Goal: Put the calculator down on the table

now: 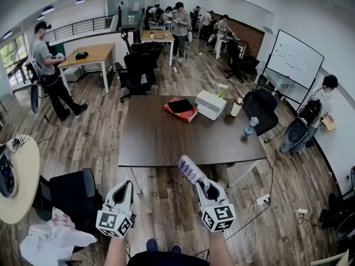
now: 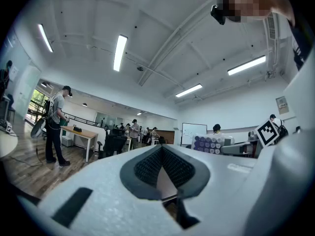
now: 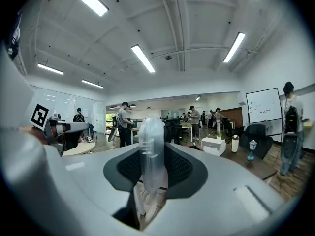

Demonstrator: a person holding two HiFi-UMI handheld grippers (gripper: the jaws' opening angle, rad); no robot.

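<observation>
Fingers (image 3: 184,168) of right gripper (image 1: 205,187) pinch calculator (image 1: 191,170) edge-on, short of table (image 1: 161,137).

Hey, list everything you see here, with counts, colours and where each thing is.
table: one, dark brown, centre
book: one, red, table's far side
box: one, white, right of book
cup: one, white, right of box
lamp figurine: one, blue, table's right edge
whiteboard: one, white, at right
round table: one, pale, far left
people: several, around the room
calculator: one, white with purple keys, in right gripper
left gripper: one, white, shut, empty
right gripper: one, white, shut on calculator
</observation>
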